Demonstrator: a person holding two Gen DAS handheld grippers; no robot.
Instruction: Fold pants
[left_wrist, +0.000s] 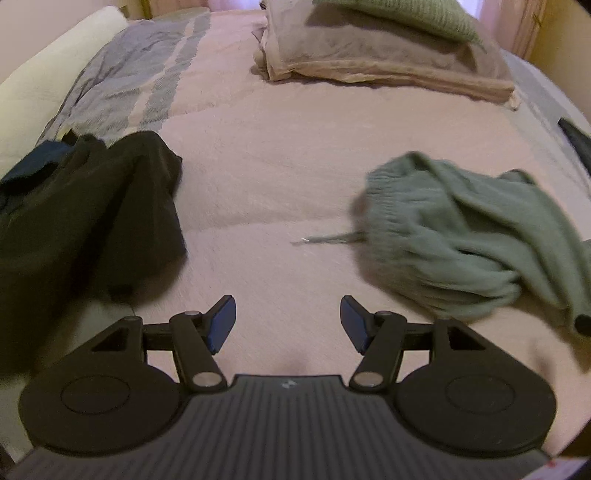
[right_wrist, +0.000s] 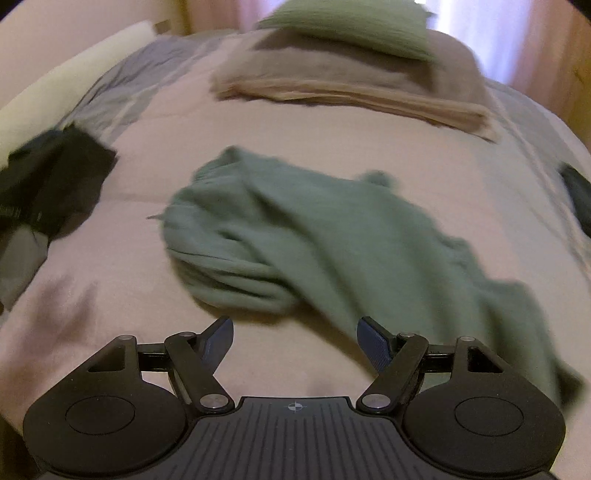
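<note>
You had a black garment (left_wrist: 92, 214) lying left on the pink blanket (left_wrist: 266, 166), folded beige cloth (left_wrist: 369, 55) at the far end

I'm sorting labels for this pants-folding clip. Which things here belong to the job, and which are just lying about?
Job:
- crumpled sage-green knit pants, unfolded on the pink blanket
- left gripper and right gripper, both open and empty

Lying about:
- dark black garment heap
- folded beige stack with a green ribbed piece on top
</note>
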